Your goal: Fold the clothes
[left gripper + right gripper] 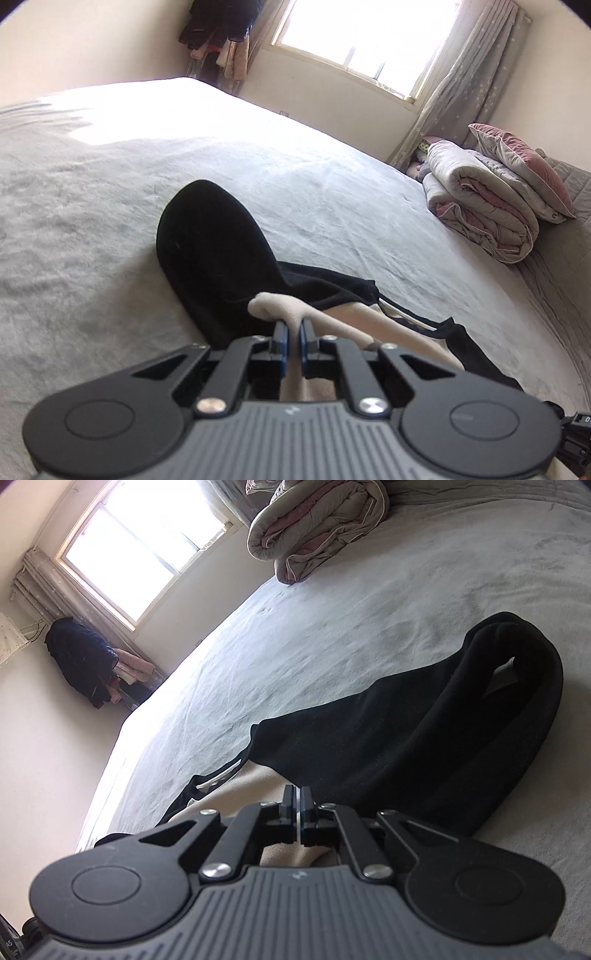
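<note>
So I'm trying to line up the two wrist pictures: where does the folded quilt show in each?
Left wrist view: the folded quilt lies at the right edge, mid-height, on the bed, with a pillow on top.
Right wrist view: the folded quilt sits at the top centre, partly cut off by the frame.
Shared landmark: the bright window, close beside the quilt in both.

Left gripper [293, 328] pinching beige fabric [273, 308]
Its blue pads are closed on a raised beige fold beside the black garment [210, 258] on the grey bed [110, 221]; a folded quilt [480, 210] lies far right
</note>
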{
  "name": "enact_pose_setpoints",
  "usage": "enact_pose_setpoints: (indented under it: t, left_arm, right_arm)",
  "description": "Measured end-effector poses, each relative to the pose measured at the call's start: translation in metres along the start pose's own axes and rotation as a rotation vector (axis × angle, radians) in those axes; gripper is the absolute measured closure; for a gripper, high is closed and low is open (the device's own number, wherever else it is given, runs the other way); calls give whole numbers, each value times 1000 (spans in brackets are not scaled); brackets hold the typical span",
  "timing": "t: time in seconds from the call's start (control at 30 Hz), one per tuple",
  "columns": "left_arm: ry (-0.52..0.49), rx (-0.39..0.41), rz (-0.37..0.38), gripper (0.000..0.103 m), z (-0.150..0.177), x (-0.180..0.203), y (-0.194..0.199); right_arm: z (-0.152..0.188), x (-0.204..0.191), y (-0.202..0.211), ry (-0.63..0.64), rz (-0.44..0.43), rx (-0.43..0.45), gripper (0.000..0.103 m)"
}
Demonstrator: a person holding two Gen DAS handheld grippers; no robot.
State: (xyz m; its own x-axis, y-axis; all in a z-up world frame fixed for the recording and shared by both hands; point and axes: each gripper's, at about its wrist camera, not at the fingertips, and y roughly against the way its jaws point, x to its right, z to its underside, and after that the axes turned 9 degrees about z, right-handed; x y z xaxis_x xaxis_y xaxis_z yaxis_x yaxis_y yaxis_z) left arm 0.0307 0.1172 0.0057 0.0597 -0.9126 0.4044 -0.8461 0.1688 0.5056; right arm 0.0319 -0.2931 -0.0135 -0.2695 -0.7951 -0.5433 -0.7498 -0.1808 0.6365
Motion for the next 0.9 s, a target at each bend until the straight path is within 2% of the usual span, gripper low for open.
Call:
enact_pose_setpoints:
  t: [0.03, 0.17, 0.23, 0.27, 0.3, 0.33, 0.37, 0.4, 0.53, 0.77, 0.9]
  left_arm:
    - [-23, 3, -19, 97, -2, 1, -1]
    - [-30, -59, -18, 96, 2, 0, -11]
    - [-38, -93, -16, 91, 5, 1, -14]
    - [-37, -108, -9, 83, 7, 0, -14]
    - [-31, -119, -1, 70, 9, -1, -14]
    - [-23, -130, 8, 63, 11, -3, -13]
    - [-10, -140, 18, 57, 12, -5, -13]
    - [2, -151, 27, 56, 14, -7, -12]
    - [28, -201, 31, 50, 18, -14, -12]
    - [87, -315, 55, 50, 31, -23, -22]
    - [93, -330, 74, 50, 37, -22, -23]
  right_arm:
    - [1, 0, -1, 3, 2, -11, 89]
    - [7, -2, -14, 30, 11, -84, 88]
    - [10, -3, -18, 47, 17, -114, 88]
    - [12, -4, -19, 57, 20, -122, 87]
    - [14, -5, -20, 68, 26, -127, 84]
    - [16, -7, -21, 79, 31, -133, 78]
    - [17, -8, -21, 87, 34, -132, 62]
    - [18, -8, -21, 93, 37, -129, 50]
    - [25, -14, -20, 154, 63, -123, 49]
    - [43, -29, -33, 313, 162, -100, 48]
    - [54, -43, -39, 405, 183, -64, 44]
